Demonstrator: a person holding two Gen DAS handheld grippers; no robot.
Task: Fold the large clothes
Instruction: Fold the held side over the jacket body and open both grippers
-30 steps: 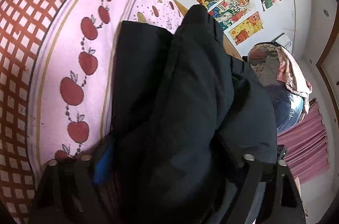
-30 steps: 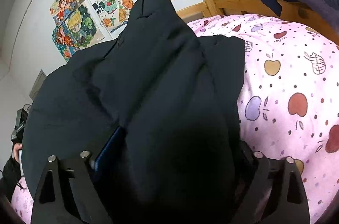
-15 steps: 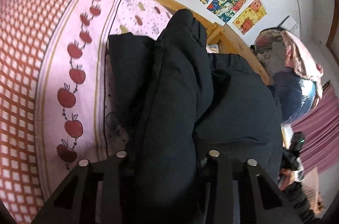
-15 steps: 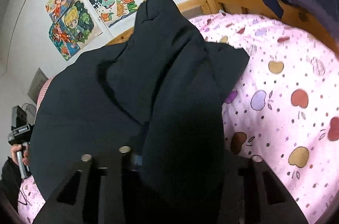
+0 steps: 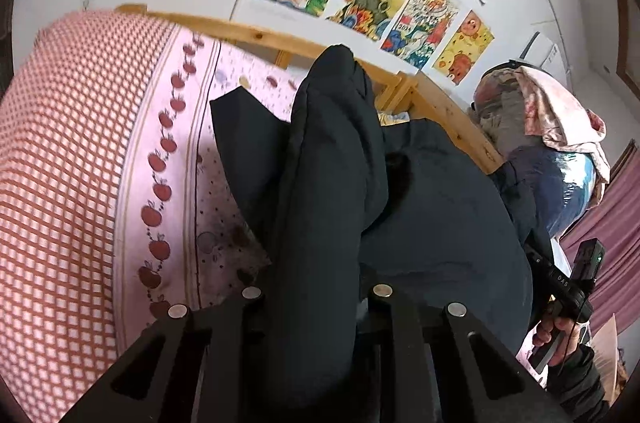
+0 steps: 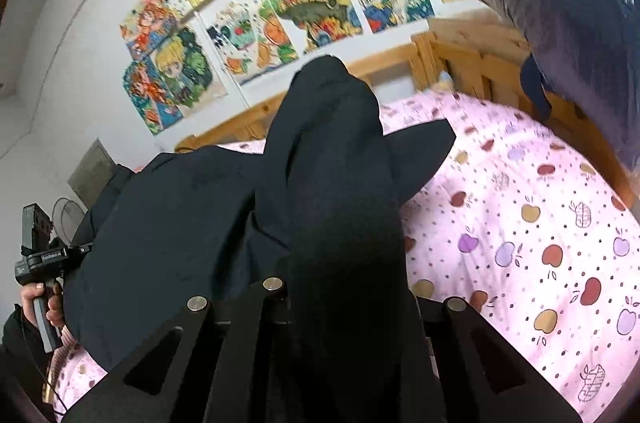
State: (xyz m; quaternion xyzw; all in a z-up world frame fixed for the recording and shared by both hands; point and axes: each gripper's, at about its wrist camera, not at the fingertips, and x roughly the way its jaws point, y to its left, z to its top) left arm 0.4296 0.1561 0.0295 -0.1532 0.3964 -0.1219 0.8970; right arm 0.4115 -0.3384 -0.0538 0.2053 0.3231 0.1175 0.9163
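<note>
A large dark navy padded garment [image 5: 420, 207] lies bunched on the bed. In the left wrist view my left gripper [image 5: 316, 291] is shut on a thick fold of it, which rises between the jaws and hides the fingertips. The same garment [image 6: 180, 223] fills the right wrist view, where my right gripper [image 6: 340, 287] is shut on another bunched fold standing up between its fingers. One flat corner of the garment [image 6: 424, 151] spreads onto the bed cover. Each gripper appears in the other's view, held by a hand, at the far side of the garment.
A pink bed cover with apple prints [image 6: 540, 243] lies under the garment, with a red checked part [image 5: 52, 183] to the left. A wooden bed frame [image 5: 440, 107] runs behind. A heap of clothes [image 5: 540, 143] stands beyond the rail. Drawings hang on the wall [image 6: 280, 7].
Both grippers went from wide apart to shut on folds of the dark garment, then tilted up and lifted, so the wall and bed rail show more.
</note>
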